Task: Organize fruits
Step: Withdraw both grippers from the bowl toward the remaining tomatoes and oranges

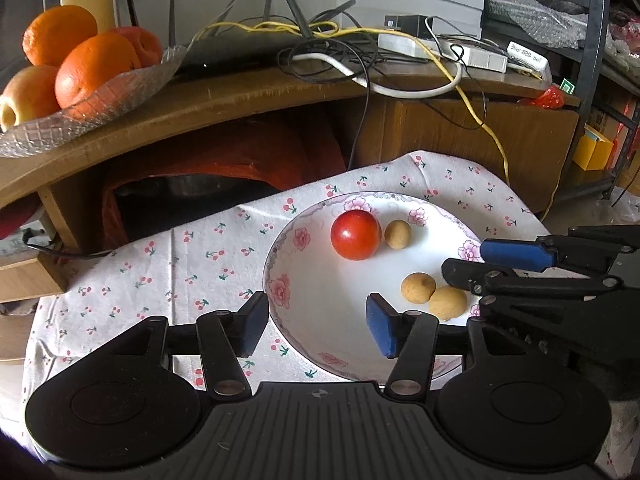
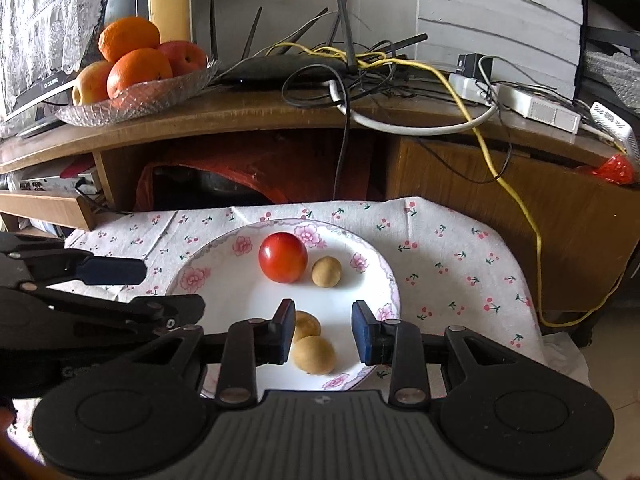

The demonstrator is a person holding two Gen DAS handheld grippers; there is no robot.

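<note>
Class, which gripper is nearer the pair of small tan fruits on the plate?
Right. The right gripper hangs open right over the tan pair; the left gripper is open beside them, at the plate's rim.

The plate (image 2: pixel 224 256) centre is bare between the tomato (image 2: pixel 282 257) and the two near longans (image 2: pixel 313 354). The right gripper (image 2: pixel 322 334) stands wide over those longans. The left gripper (image 1: pixel 316 326) blocks the plate's left rim. The far cloth (image 2: pixel 460 264) lies free; the cabinet (image 2: pixel 500 200) closes the back.
</note>
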